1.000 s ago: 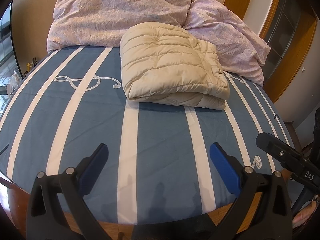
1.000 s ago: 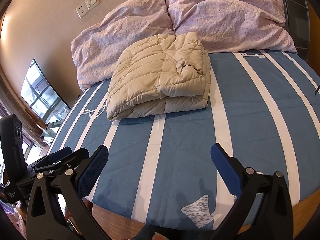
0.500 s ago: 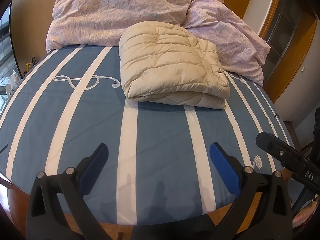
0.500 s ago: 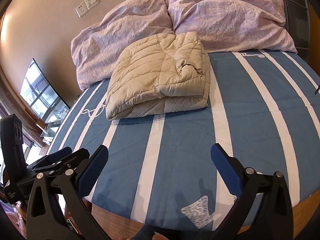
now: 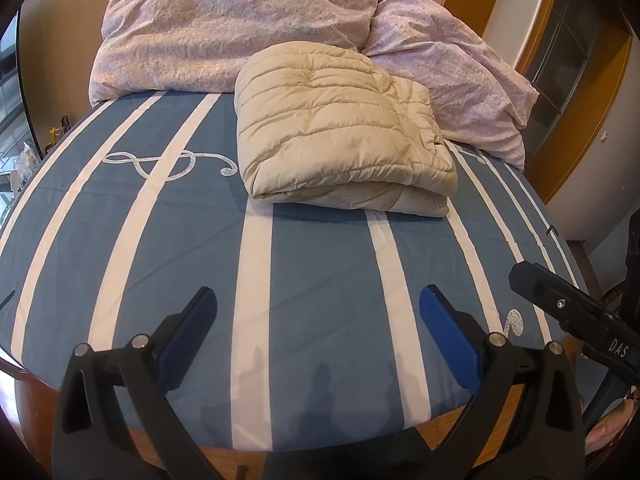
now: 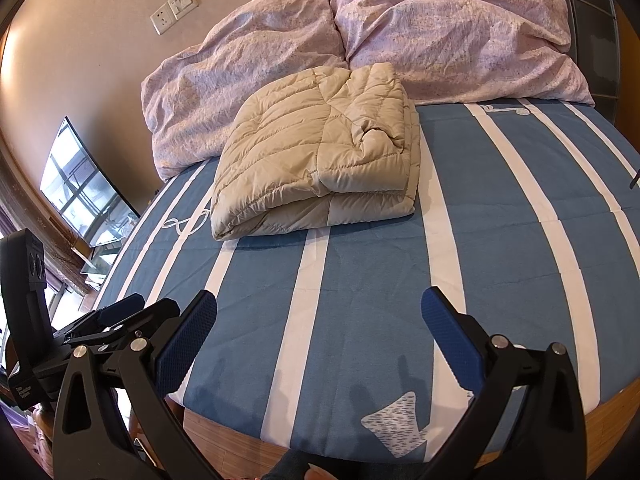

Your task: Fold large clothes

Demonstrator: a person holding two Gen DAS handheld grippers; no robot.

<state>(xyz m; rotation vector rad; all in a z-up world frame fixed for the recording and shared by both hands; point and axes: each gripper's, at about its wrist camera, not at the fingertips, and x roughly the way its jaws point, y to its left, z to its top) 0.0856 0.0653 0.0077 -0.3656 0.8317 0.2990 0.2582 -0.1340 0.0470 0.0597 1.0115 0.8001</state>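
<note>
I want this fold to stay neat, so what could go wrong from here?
The beige puffy jacket lies folded but bulging, its top flap bunched at one corner; it may spring open. It touches the lilac pillows, so a shift there could nudge it. Both the left claw and right claw are open, away from it.

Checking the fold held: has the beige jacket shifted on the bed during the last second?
No. The beige jacket keeps its place against the treble-clef print.

A folded jacket lies on the bed, before two pillows.
</note>
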